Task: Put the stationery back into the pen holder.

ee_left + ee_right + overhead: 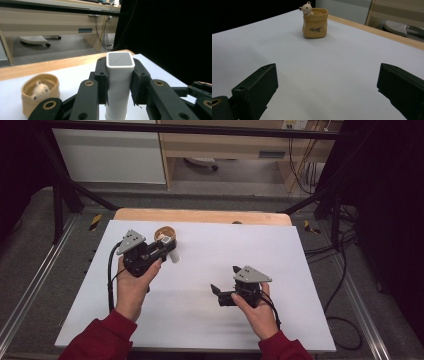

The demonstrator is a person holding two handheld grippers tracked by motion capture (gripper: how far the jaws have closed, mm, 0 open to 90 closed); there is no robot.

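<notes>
Clamping the white, smooth, rounded-square plastic tube with a grey end cap (119, 82) squarely between its black jaws, the left gripper (167, 248) holds it upright above the white sheet-covered surface (300, 270), just beside the tan, sack-shaped ceramic pot with a small bear figure inside (41, 93), likely where it is headed. The right gripper (327, 87) waits well apart, jaws spread wide and empty.

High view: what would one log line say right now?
left gripper: shut on white rectangular tube | right gripper: open, nothing between | tan bear-decorated cup: upright on white table sheet
</notes>
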